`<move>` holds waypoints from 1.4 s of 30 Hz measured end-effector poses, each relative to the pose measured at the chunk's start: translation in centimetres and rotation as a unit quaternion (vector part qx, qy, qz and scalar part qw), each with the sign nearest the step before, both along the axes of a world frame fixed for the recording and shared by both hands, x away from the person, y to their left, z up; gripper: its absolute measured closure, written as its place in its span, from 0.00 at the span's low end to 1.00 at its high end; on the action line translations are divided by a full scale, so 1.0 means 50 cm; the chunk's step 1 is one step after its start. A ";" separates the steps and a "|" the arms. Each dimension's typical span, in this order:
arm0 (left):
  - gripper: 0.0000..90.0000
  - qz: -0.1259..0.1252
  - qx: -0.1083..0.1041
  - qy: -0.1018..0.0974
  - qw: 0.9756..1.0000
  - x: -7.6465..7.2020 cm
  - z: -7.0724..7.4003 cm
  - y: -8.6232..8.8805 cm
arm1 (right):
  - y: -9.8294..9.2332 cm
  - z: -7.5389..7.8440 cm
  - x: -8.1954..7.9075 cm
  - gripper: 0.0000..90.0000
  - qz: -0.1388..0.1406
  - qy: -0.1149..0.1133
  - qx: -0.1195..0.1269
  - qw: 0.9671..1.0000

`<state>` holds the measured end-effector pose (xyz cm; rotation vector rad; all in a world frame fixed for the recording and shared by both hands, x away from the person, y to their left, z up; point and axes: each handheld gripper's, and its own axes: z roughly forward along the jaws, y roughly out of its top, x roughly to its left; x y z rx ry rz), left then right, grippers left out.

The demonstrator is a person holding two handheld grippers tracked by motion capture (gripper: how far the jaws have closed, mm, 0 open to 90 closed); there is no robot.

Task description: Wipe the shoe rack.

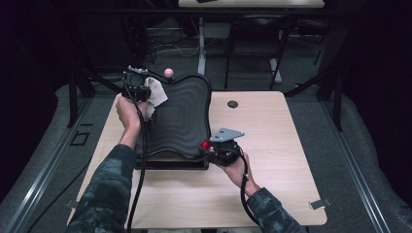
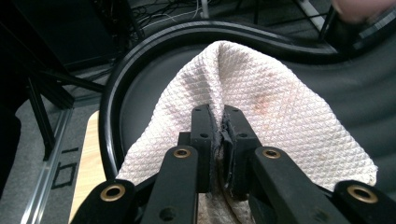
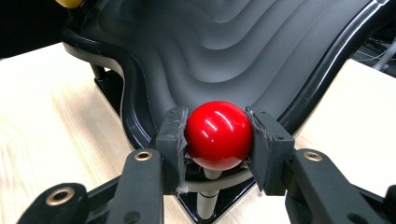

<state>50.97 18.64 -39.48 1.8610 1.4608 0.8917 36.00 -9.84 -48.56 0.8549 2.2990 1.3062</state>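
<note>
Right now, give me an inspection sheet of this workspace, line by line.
Surface: light wooden table, mostly bare.
Job's things: black wavy tray on a stand; white cloth on its far left corner; red ball on a post at its near right corner; pink ball at its far edge.
Clutter: small dark disc on the table.
Grippers: left gripper shut on the cloth; right gripper shut on the red ball.
Cables: one black cable trails from each gripper.
Surroundings: dark frames, grey floor, another table behind.

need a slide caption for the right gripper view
Right gripper shut on the red knob at the corner of the black ridged tray.
</note>
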 end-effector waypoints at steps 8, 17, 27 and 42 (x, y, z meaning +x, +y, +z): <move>0.93 0.013 0.012 -0.002 1.000 0.023 0.012 0.004 | -0.001 0.000 0.000 0.67 0.001 0.000 0.001 1.000; 0.93 0.022 0.001 0.001 1.000 0.030 0.016 0.018 | -0.001 0.000 -0.001 0.67 -0.004 -0.001 -0.004 1.000; 0.93 0.022 -0.012 0.007 1.000 0.016 0.007 0.035 | 0.000 0.000 0.000 0.67 0.001 -0.001 0.000 1.000; 0.93 0.019 0.009 0.004 1.000 -0.042 -0.027 0.043 | 0.001 0.000 0.000 0.67 -0.001 -0.002 -0.003 1.000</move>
